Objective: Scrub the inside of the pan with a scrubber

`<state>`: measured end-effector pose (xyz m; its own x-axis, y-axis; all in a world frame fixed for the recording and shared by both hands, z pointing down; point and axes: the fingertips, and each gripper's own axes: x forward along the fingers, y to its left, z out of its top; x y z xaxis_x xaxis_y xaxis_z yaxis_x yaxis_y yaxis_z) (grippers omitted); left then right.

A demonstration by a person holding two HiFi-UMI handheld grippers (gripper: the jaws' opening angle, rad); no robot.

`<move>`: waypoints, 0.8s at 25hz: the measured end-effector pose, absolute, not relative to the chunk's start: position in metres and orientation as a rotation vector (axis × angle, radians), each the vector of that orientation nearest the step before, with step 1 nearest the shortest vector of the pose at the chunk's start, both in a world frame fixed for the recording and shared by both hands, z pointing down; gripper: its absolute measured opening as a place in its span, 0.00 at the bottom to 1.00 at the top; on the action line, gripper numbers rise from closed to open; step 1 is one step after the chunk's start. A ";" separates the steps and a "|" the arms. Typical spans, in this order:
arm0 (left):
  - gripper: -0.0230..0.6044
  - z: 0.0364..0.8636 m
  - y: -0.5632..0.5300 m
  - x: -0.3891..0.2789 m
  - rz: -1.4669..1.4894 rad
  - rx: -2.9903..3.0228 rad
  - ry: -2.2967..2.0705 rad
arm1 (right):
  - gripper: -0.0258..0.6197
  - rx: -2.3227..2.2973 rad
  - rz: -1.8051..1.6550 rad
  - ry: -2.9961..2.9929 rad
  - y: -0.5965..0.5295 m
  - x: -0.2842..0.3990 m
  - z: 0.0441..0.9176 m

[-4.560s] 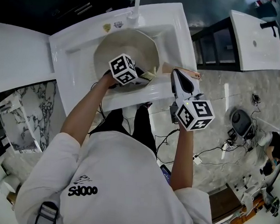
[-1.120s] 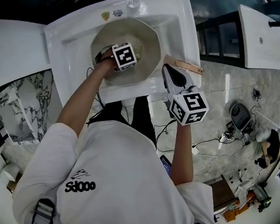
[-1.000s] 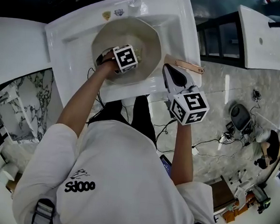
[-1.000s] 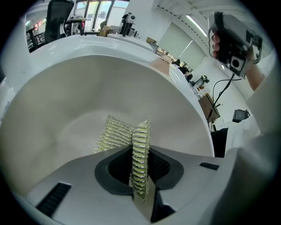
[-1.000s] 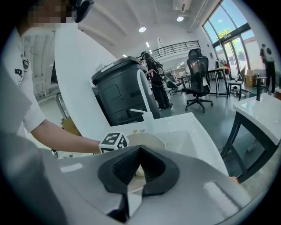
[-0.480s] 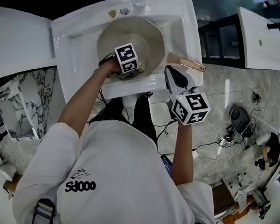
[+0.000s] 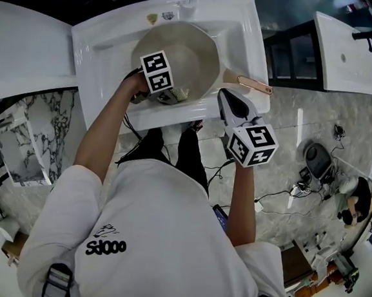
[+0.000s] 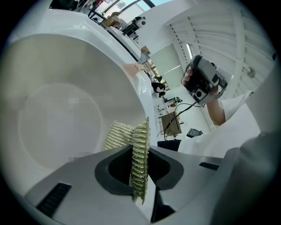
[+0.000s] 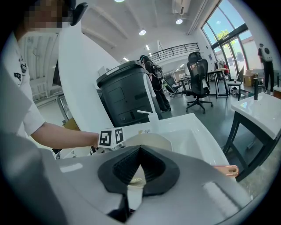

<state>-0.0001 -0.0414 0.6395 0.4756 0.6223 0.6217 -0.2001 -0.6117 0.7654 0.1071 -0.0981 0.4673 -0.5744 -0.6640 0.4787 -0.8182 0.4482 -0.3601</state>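
Head view: a person leans over a white sink (image 7: pixel 105 40) with a pair of tongs in each hand. A wide, pale pan (image 7: pixel 185 51) sits in the sink, directly under the left tongs (image 7: pixel 170 95), which reach down inside the pan near its rim on the person's side. The pan's copper-coloured handle (image 7: pixel 251 85) sticks out past the sink edge, just ahead of the tip of the right tongs (image 7: pixel 226 94).

Left gripper view: the left tongs are clamped on a yellow-green ribbed scrubber (image 8: pixel 127 136). It stands on edge between the two jaws and sticks out beyond their tips. The pan's smooth, curved inner wall fills the space ahead and to the left of these tongs. The scrubber's far end seems to rest against that wall, though the contact itself is not clear.

Right gripper view: the right tongs (image 9: pixel 139 151) have their jaws closed together with nothing between them. They are held over the near edge of the sink, apart from the pan, and point towards it. The pan and the left tongs' marker cube (image 9: pixel 109 137) lie beyond them. The handle end shows low to their right.
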 end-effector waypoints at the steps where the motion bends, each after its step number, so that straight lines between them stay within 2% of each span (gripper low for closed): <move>1: 0.14 0.639 -0.041 -0.003 1.256 1.875 0.356 | 0.05 1.278 0.826 -2.433 -0.098 0.107 0.467; 14: 0.14 0.696 -0.065 -0.025 1.753 1.857 0.282 | 0.05 1.284 0.849 -2.411 -0.096 0.113 0.475; 20: 0.14 0.706 -0.078 -0.024 1.783 1.892 0.268 | 0.05 1.289 0.872 -2.395 -0.099 0.120 0.482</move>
